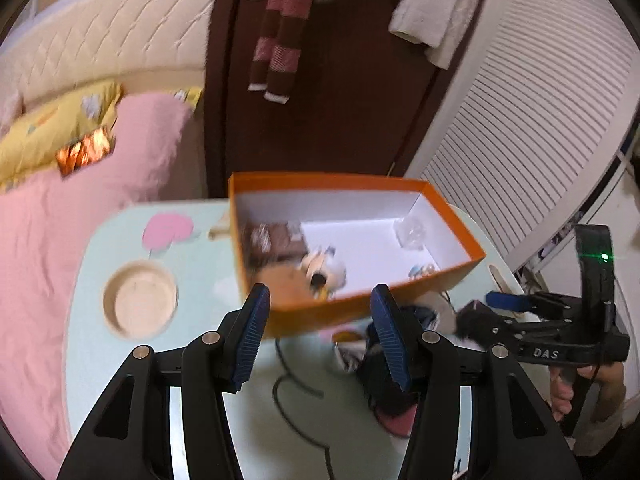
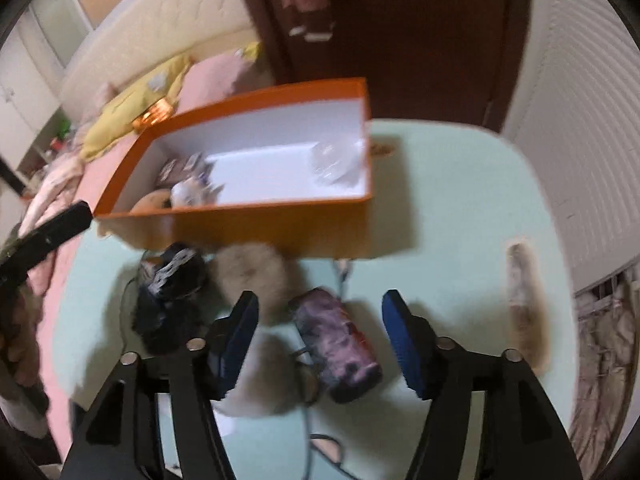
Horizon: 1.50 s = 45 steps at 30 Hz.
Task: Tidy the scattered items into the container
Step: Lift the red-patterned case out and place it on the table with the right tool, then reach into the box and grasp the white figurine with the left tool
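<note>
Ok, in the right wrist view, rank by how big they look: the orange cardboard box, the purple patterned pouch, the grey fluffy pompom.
Orange cardboard box, largest.
Purple patterned pouch and grey fluffy pompom: look alike; pouch sits nearer, so unranked.

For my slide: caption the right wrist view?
Open right gripper above purple pouch, orange box behind.

Pink bed (image 1: pixel 60 240), louvred white doors (image 1: pixel 520 140)

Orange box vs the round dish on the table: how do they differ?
The orange box is rectangular with tall walls; the round dish is shallow and cream-coloured. The orange box holds several small items at one end; the round dish looks empty. Both sit open-topped on the pale green table.
</note>
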{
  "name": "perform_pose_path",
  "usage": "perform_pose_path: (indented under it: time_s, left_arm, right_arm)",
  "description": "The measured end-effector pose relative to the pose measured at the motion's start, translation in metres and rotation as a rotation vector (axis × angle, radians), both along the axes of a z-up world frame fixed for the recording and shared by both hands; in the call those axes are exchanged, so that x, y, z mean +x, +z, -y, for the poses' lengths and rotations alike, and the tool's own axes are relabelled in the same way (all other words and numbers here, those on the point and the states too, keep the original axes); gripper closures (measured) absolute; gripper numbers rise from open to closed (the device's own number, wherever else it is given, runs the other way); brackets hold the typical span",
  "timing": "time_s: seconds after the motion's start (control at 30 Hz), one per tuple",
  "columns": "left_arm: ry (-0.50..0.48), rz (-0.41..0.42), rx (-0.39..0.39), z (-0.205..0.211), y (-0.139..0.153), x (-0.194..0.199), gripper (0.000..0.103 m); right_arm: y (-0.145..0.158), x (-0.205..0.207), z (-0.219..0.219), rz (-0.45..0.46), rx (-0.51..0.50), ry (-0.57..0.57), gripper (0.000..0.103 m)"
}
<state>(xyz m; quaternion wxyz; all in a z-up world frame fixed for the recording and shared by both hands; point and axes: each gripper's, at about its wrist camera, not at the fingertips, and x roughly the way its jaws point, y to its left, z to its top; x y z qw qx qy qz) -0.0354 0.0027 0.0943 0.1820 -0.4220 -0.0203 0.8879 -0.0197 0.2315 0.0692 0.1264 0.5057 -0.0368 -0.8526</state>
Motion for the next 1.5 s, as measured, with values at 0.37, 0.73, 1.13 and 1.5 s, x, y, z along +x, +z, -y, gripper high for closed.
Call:
perform_pose_path:
  time_s: [0.37, 0.73, 1.13, 1.5]
  left_arm:
    - [-0.122, 0.345, -0.147, -0.041, -0.034, -0.088, 0.075]
    - [-0.156, 0.435, -0.211, -0.071, -0.064, -0.103, 0.078]
    - [-0.165, 0.410, -0.039, -0.067, -0.063, -0.100, 0.097]
    - [-0.104, 0.361, -0.041, -0.061, -0.040, -0.127, 0.080]
  right_arm:
    - [-0.002, 0.005, -0.025, 0.014, -0.100, -0.037, 0.038]
    - [-0.006, 0.005, -0.029, 0.022, -0.142, -0.031, 0.038]
    - [-0.007, 0.006, -0.035, 0.030, -0.152, -0.041, 0.038]
    - [-0.008, 0.004, -0.033, 0.045, -0.171, -0.041, 0.038]
